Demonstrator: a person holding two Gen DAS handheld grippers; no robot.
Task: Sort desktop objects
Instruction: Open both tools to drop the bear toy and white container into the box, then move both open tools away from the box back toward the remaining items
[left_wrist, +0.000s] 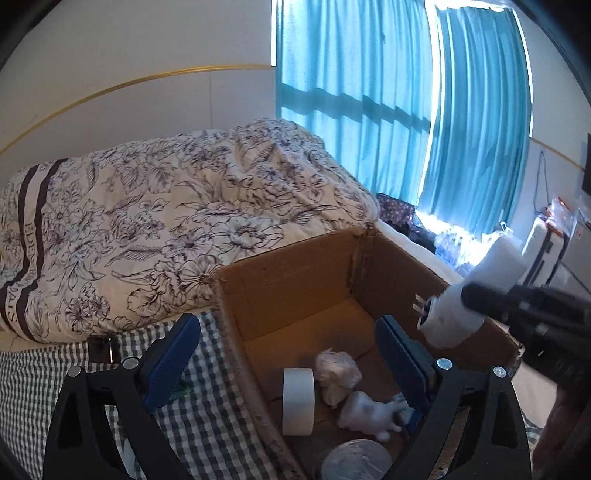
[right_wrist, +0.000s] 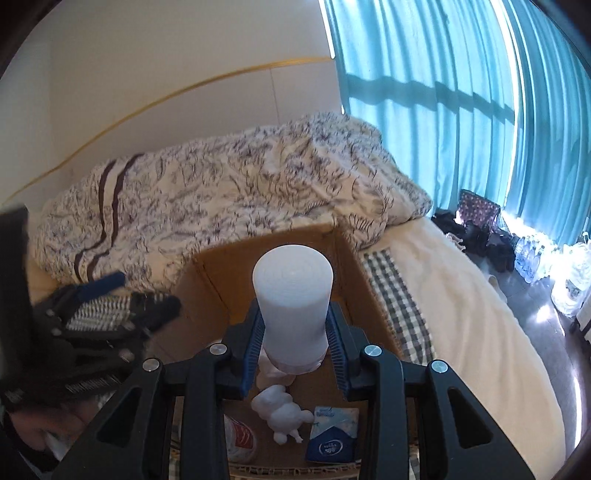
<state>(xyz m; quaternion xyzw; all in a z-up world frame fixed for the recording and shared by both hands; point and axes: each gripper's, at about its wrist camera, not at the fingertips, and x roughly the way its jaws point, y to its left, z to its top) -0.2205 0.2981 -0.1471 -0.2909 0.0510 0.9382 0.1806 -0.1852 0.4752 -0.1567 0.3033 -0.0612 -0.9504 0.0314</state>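
My left gripper (left_wrist: 284, 363): matte black plastic frame, two arms built as open triangular trusses, round silver screw heads at the joints. Jaws are flat pads, dark blue, finely ribbed texture, set on black backing plates. My right gripper (right_wrist: 295, 345): same build, black truss arms, four silver screws across the knuckles, blue ribbed pads edged with small teeth. Seen from the left wrist view, the right unit's body is a blocky black housing, blurred. From the right wrist view, the left unit's side shows white comb-like ridges on black, plus a blue pad edge.
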